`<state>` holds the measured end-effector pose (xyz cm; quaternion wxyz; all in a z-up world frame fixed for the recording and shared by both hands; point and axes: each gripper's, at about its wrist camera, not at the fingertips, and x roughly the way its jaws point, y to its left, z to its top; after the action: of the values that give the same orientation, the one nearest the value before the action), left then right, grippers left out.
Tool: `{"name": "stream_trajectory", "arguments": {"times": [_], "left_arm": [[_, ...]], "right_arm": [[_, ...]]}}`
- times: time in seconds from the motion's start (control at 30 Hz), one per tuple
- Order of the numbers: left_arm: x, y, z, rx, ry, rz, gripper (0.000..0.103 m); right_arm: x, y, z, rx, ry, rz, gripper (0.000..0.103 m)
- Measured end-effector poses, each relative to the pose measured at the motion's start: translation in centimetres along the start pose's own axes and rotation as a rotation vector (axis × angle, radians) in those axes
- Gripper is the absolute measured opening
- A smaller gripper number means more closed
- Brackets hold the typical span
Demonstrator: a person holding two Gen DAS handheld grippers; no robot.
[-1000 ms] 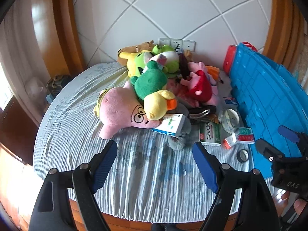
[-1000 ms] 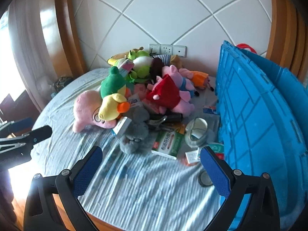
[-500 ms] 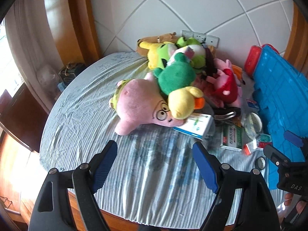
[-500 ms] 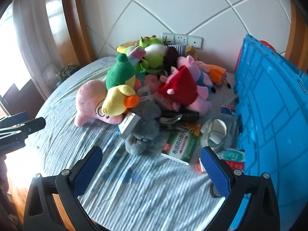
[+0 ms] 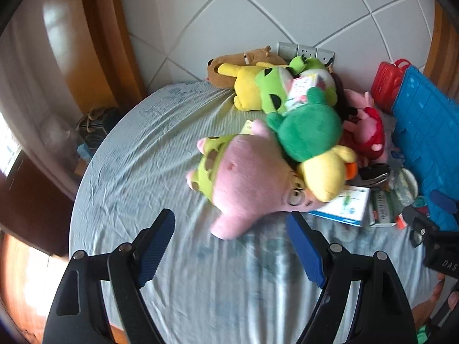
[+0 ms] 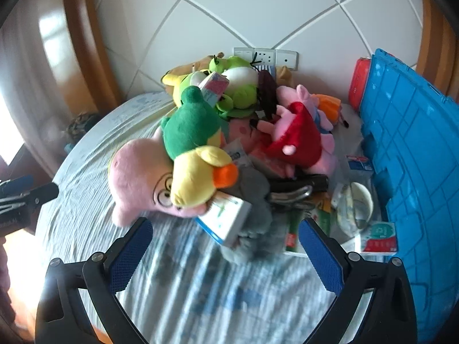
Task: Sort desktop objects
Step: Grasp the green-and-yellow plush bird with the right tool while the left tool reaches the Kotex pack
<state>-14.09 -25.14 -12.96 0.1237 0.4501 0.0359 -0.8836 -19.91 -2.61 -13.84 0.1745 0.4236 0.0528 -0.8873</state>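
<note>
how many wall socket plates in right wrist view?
3, side by side on the white tiled wall behind the plush pile: left plate, middle plate, right plate. Plush toys cover their lower edges; more could be hidden lower down.

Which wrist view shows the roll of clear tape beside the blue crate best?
The right wrist view: the roll of clear tape lies in plain sight there, ring and hollow core visible, close to the blue plastic crate. In the left wrist view the same roll sits near the frame's right edge, small and blurred.

A round table (image 5: 137, 154) in striped cloth carries plush toys (image 5: 249, 183) and boxes (image 6: 226, 220).
</note>
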Motion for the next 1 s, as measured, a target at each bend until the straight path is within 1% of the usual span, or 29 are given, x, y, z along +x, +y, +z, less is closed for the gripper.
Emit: {"name": "stream_trajectory", "arguments": {"times": [0.1, 0.23, 0.33, 0.47, 0.6, 0.67, 0.77, 1.0], "left_arm": [[1.5, 1.4, 1.1, 0.012, 0.02, -0.018, 0.08], [3.6, 1.8, 2.3, 0.029, 0.039, -0.046, 0.08], [5.6, 1.8, 3.2, 0.014, 0.065, -0.059, 0.08], [8.3, 1.5, 4.2, 0.017, 0.11, -0.051, 0.08], [10.0, 1.1, 5.2, 0.008, 0.126, -0.061, 0.08], [10.8, 0.8, 5.6, 0.017, 0.134, -0.06, 0.08], [12.0, 0.2, 6.4, 0.025, 0.143, -0.065, 0.08], [15.0, -1.0, 8.5, 0.055, 0.159, -0.067, 0.08]], "right_arm": [[1.5, 1.9, 0.9, 0.007, 0.014, -0.025, 0.103], [3.7, 3.2, 2.5, -0.003, 0.028, -0.064, 0.103], [5.7, 3.5, 3.6, -0.02, 0.056, -0.065, 0.103], [8.6, 3.1, 4.5, -0.022, 0.095, -0.062, 0.103], [11.0, 3.0, 5.1, -0.039, 0.13, -0.061, 0.103], [12.0, 3.1, 5.5, -0.051, 0.137, -0.07, 0.103], [13.2, 3.6, 6.3, -0.076, 0.142, -0.056, 0.103], [17.0, 4.7, 7.9, -0.161, 0.169, -0.057, 0.103]]}}
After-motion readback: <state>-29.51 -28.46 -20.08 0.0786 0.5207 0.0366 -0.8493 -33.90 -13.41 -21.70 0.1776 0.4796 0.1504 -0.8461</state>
